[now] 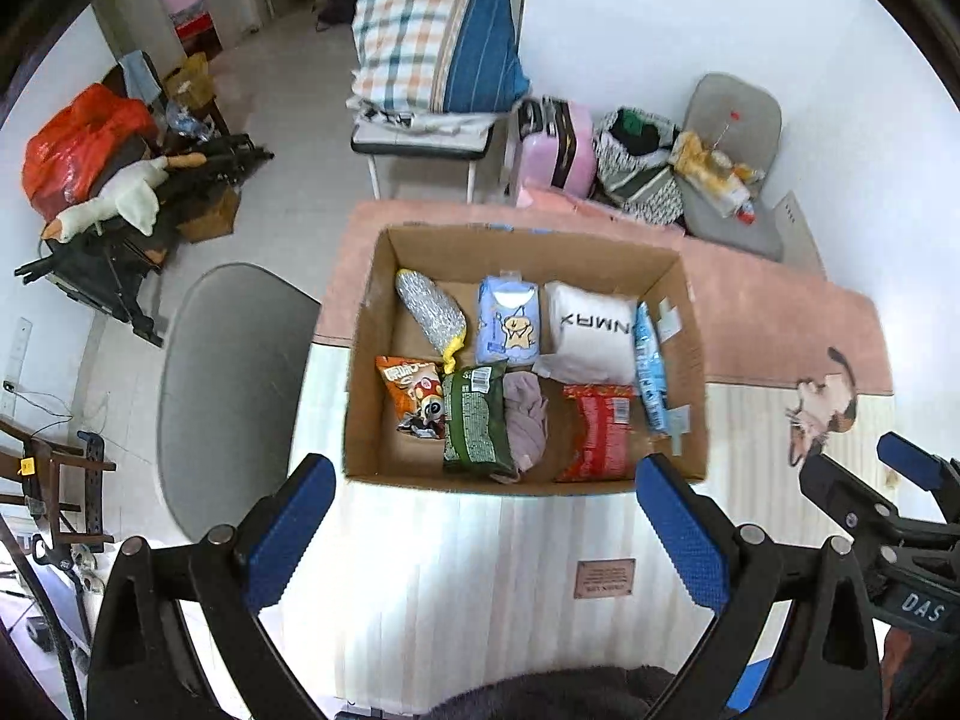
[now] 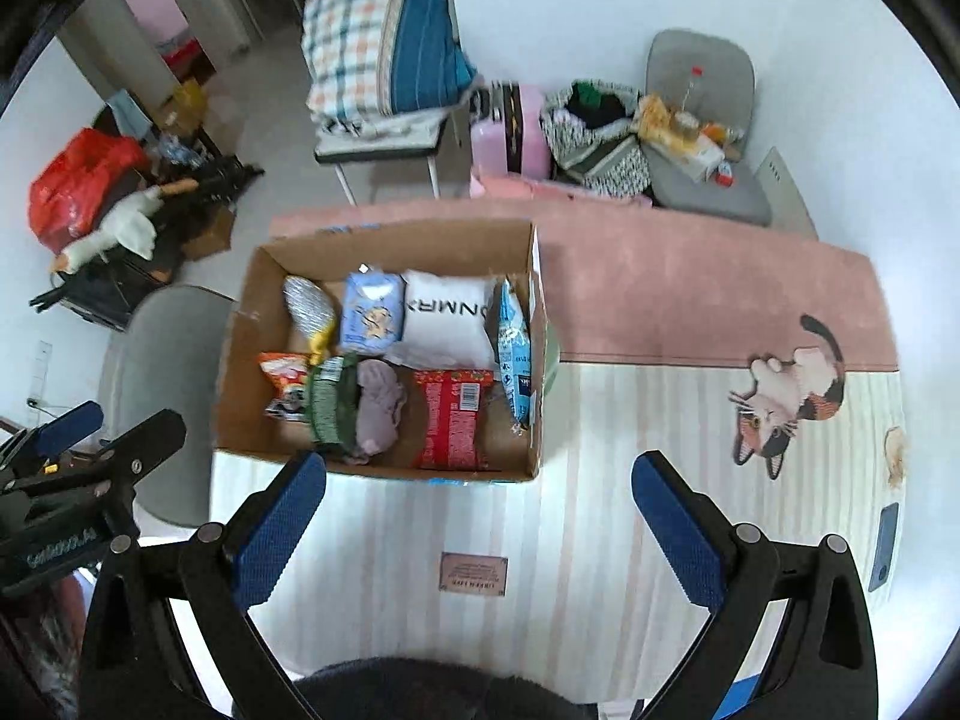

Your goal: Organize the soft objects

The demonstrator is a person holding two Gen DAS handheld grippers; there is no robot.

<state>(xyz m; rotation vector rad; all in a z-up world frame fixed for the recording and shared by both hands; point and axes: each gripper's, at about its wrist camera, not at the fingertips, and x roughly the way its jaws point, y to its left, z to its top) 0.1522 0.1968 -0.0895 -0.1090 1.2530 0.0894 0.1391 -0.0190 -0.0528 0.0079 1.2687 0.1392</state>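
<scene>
Both the left gripper (image 1: 485, 480) and the right gripper (image 2: 479, 477) gape wide, holding nothing, just short of the box (image 1: 690, 324), the right gripper further right.

Small plaque (image 1: 604, 578) between the jaws: print illegible. Dark fabric (image 2: 420, 690) beneath them runs off-frame (bottom edge).

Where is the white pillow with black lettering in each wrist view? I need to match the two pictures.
Left wrist view: the white pillow lies in the far right part of the cardboard box, just right of centre in the picture.
Right wrist view: the white pillow lies in the box's far row, left of centre in the picture.
Shared landmark: the pale blue packet with a cartoon figure lies directly left of the pillow in both views.
</scene>
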